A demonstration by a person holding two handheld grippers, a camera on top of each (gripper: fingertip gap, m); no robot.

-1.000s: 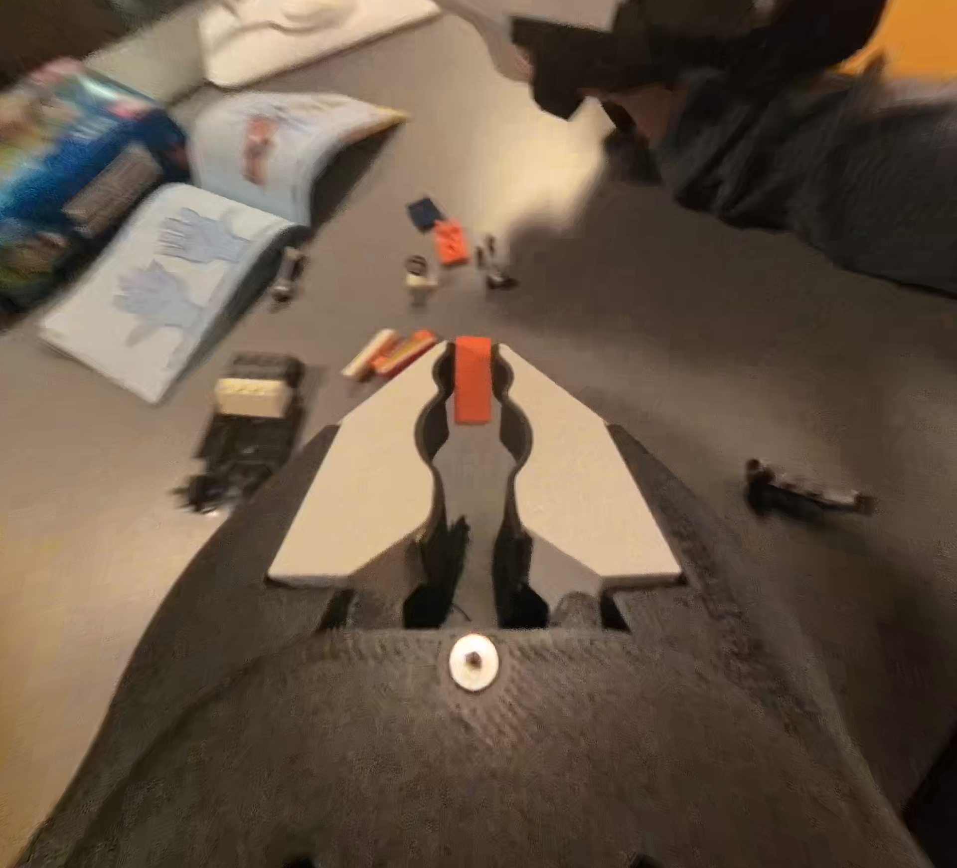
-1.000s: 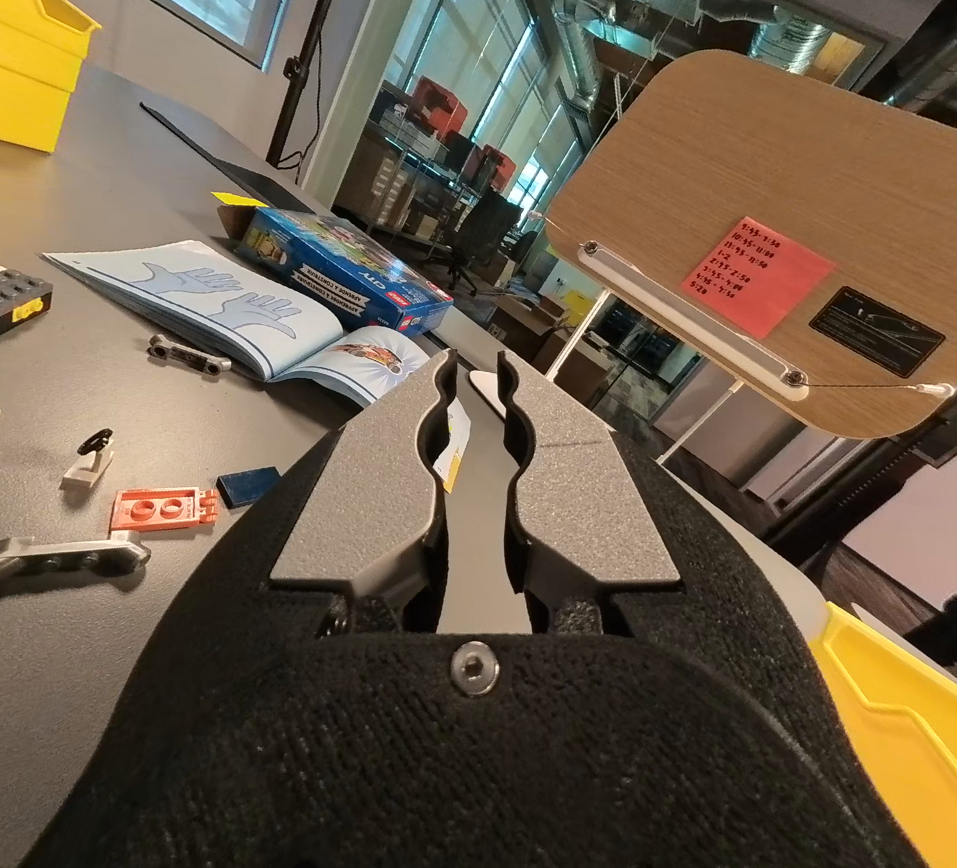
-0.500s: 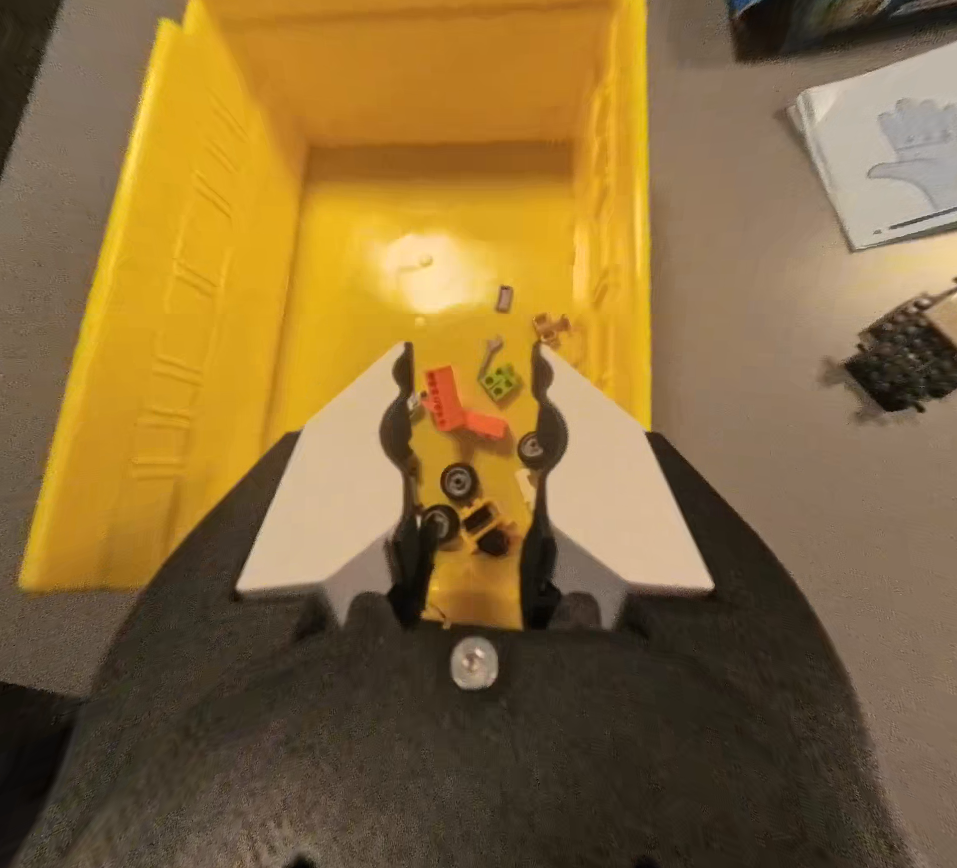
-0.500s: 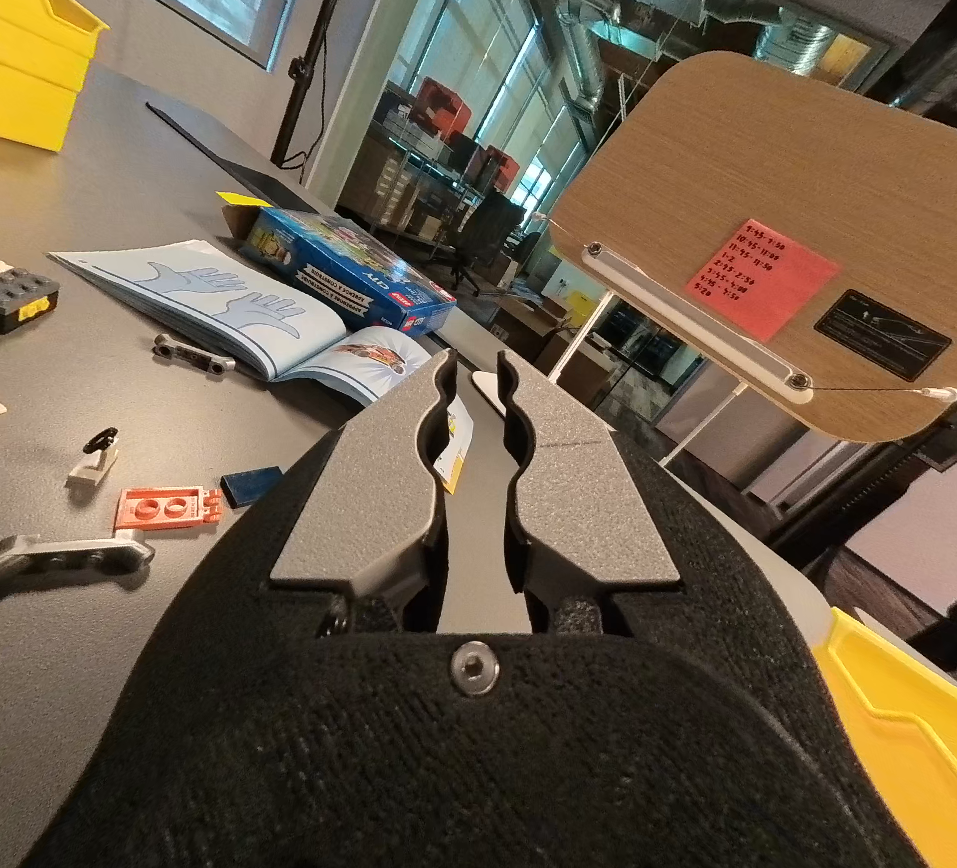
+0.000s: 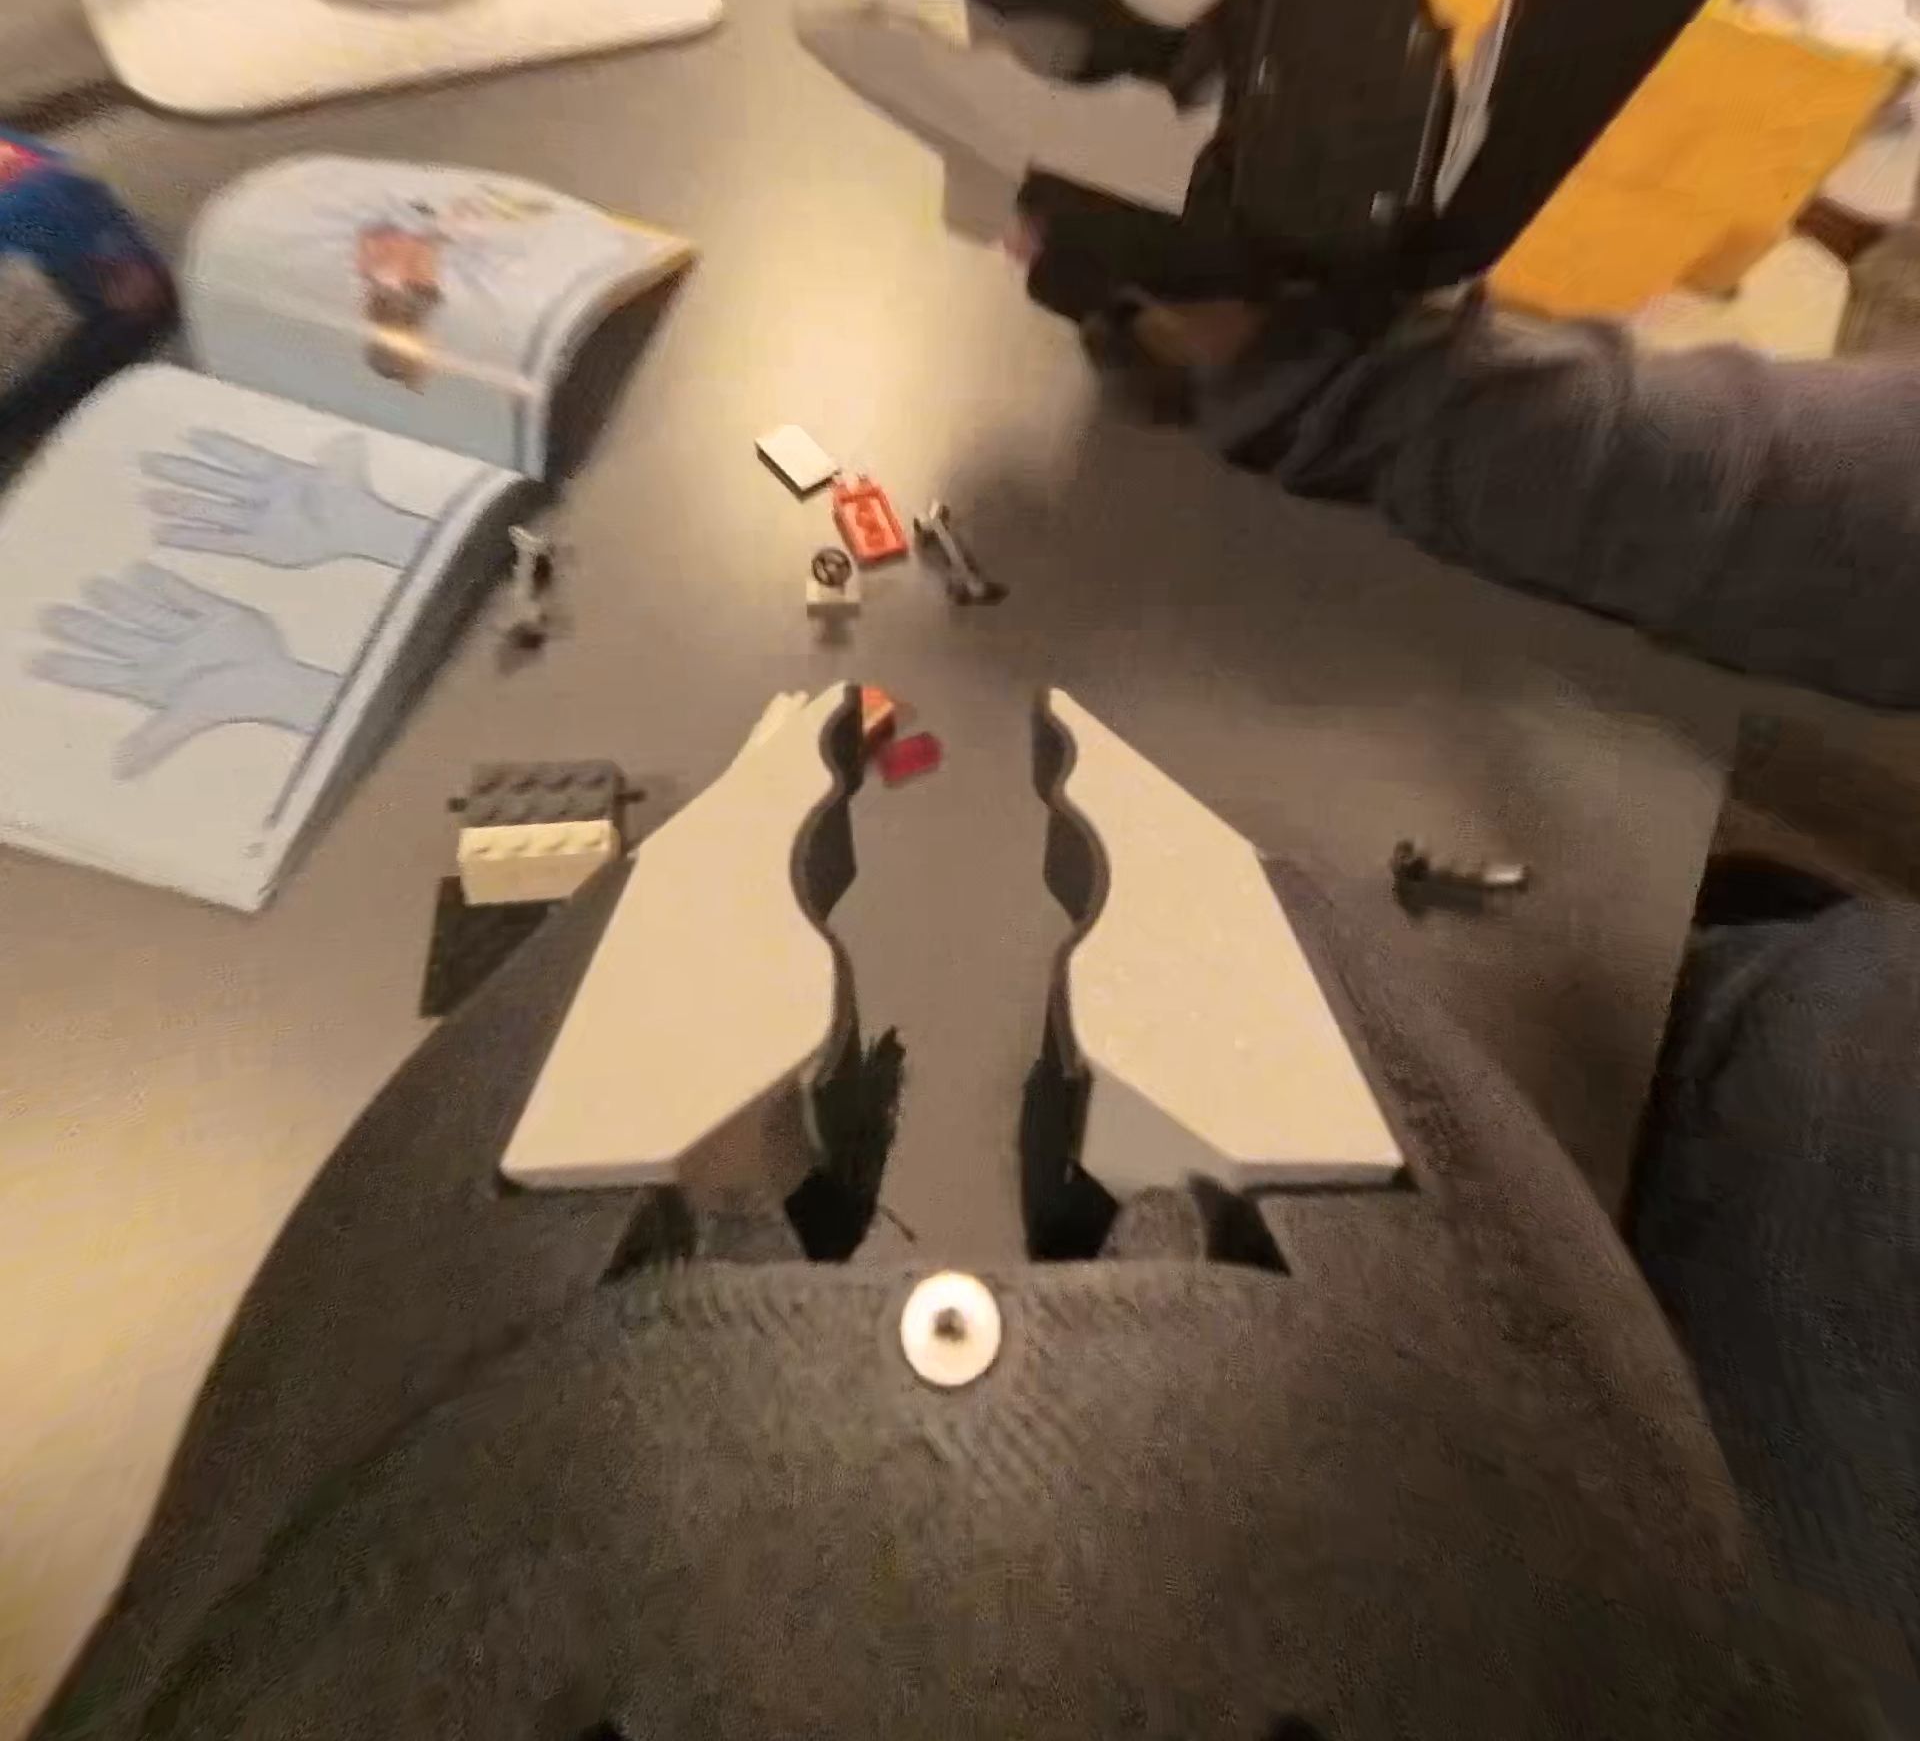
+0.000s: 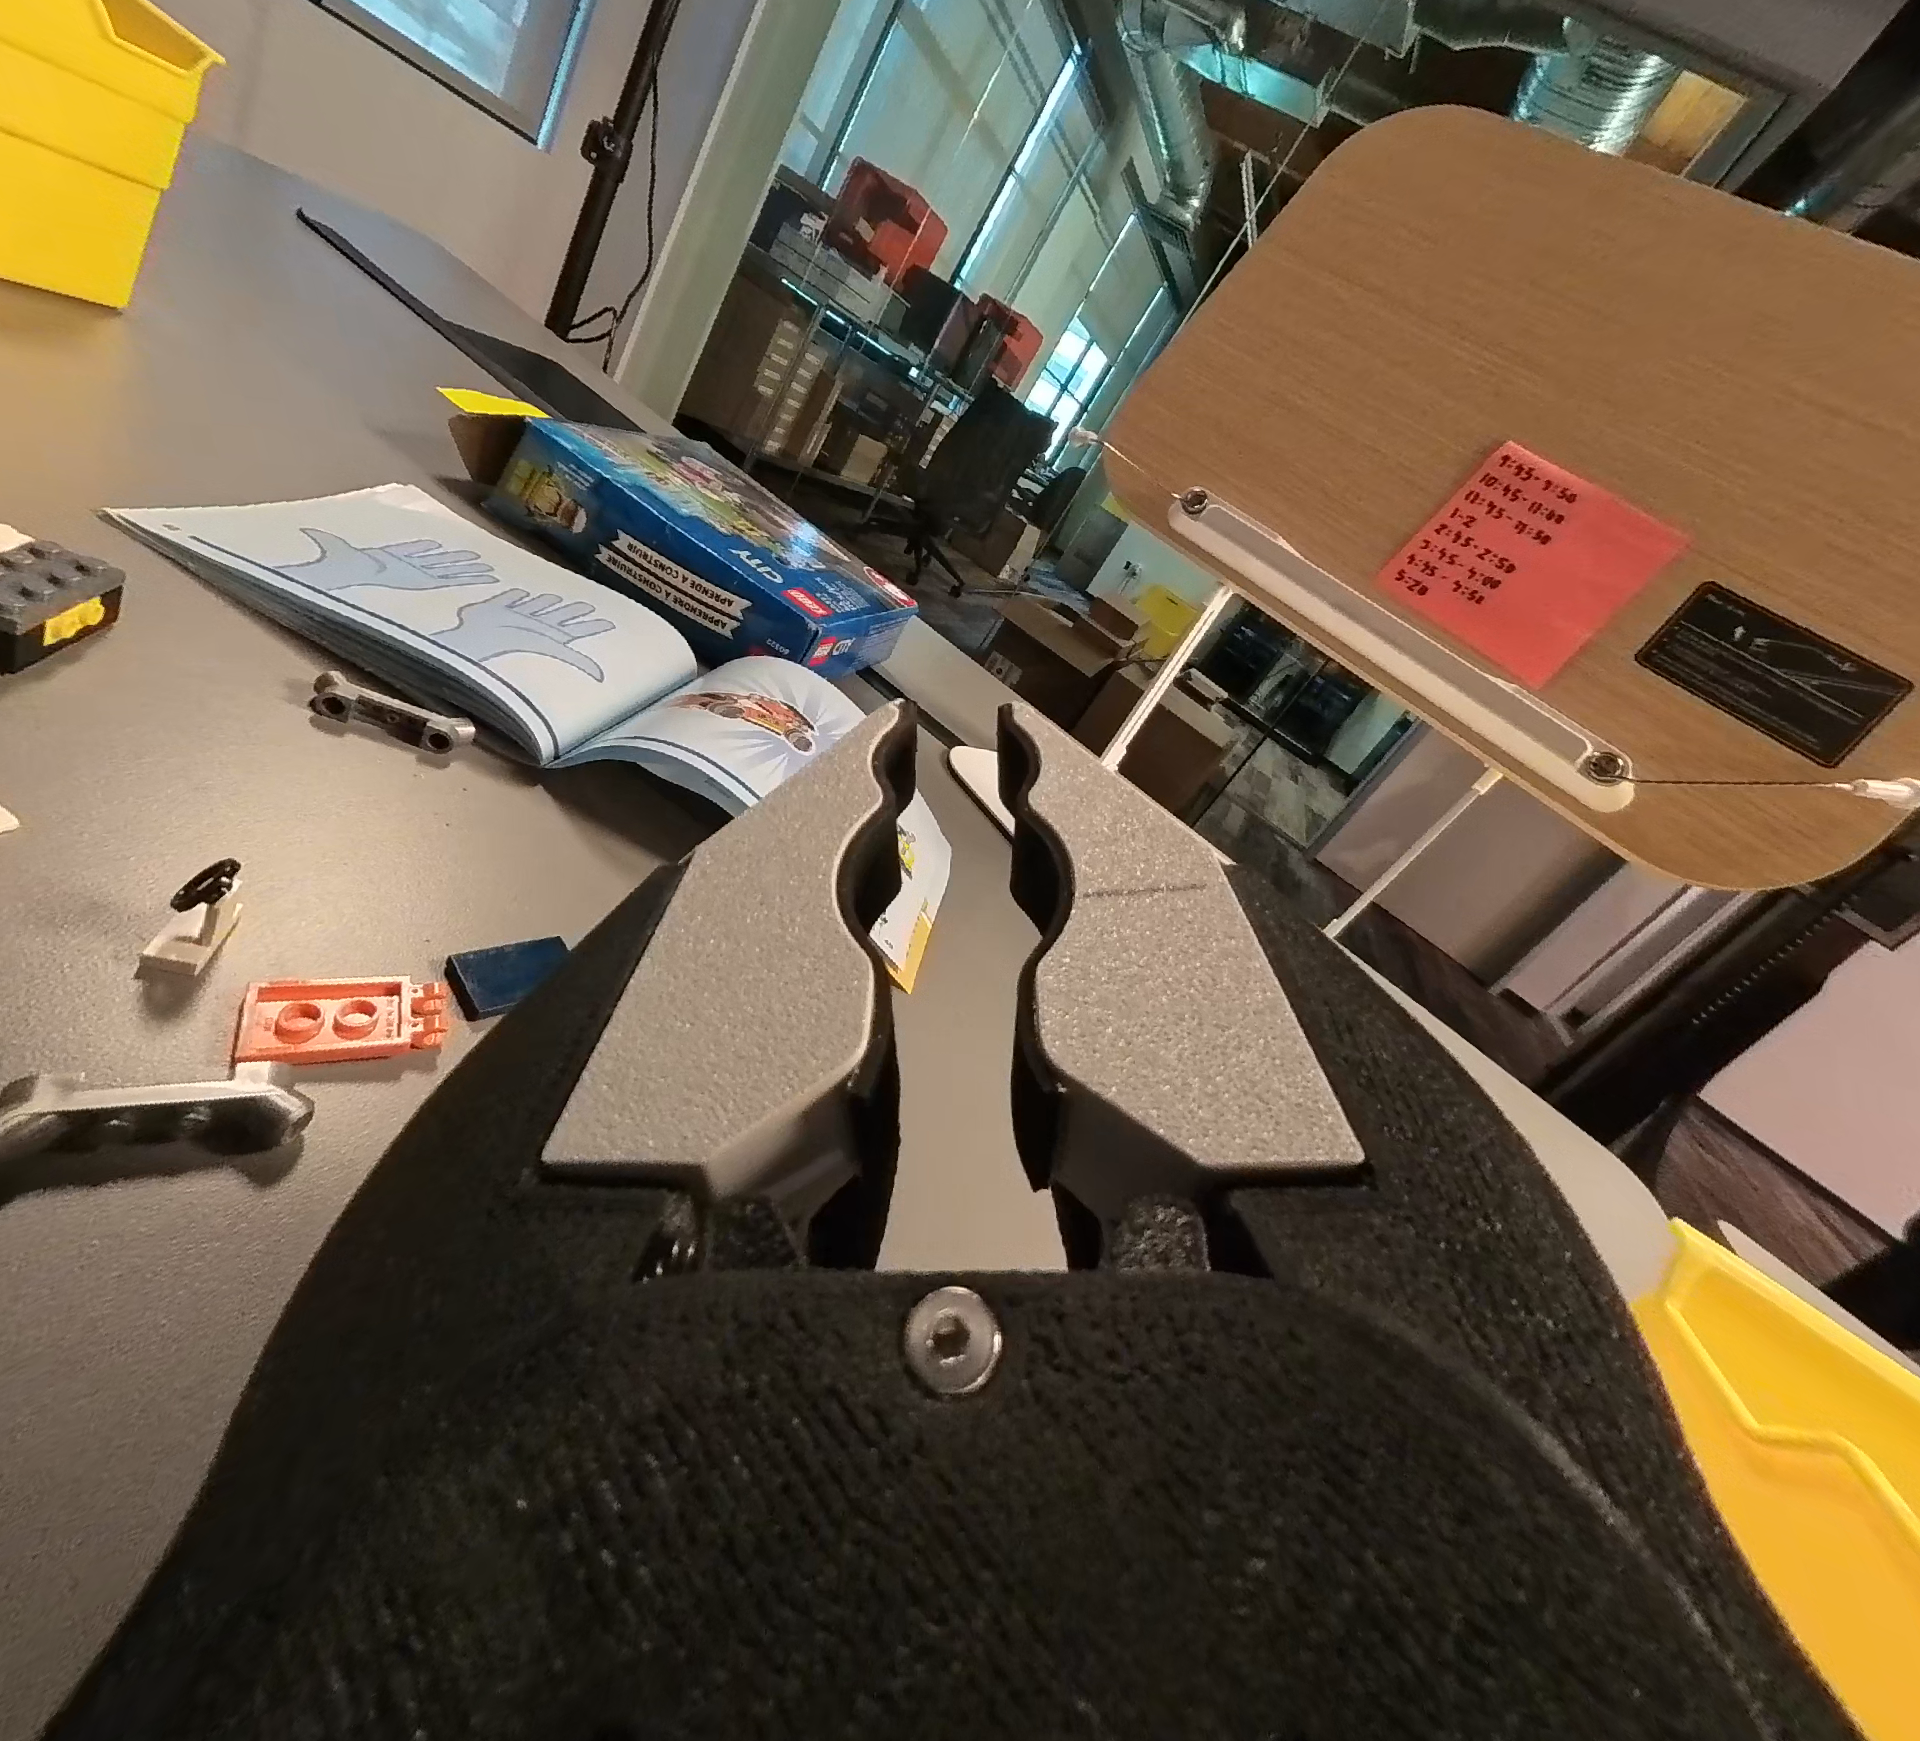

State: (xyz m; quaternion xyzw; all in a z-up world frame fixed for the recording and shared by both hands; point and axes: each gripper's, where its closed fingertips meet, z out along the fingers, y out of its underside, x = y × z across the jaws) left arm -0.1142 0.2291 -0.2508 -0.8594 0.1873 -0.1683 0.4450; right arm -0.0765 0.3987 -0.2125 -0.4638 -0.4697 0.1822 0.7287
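Left gripper [image 5: 940, 725] hangs wide open above small red pieces [image 5: 902, 741] on the table [image 5: 156, 1120], w/ nothing gripped; right gripper [image 6: 958, 735] narrow, also w/ nothing between its fingers.

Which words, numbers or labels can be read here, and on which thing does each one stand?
I do not copy writing out; these things bear it.
Blue box: printed words and a logo, legible.
Pink note on the wooden board: handwritten numbers, legible.
Black plate beside it: print too small.
Left wrist view: too blurred, nothing legible.
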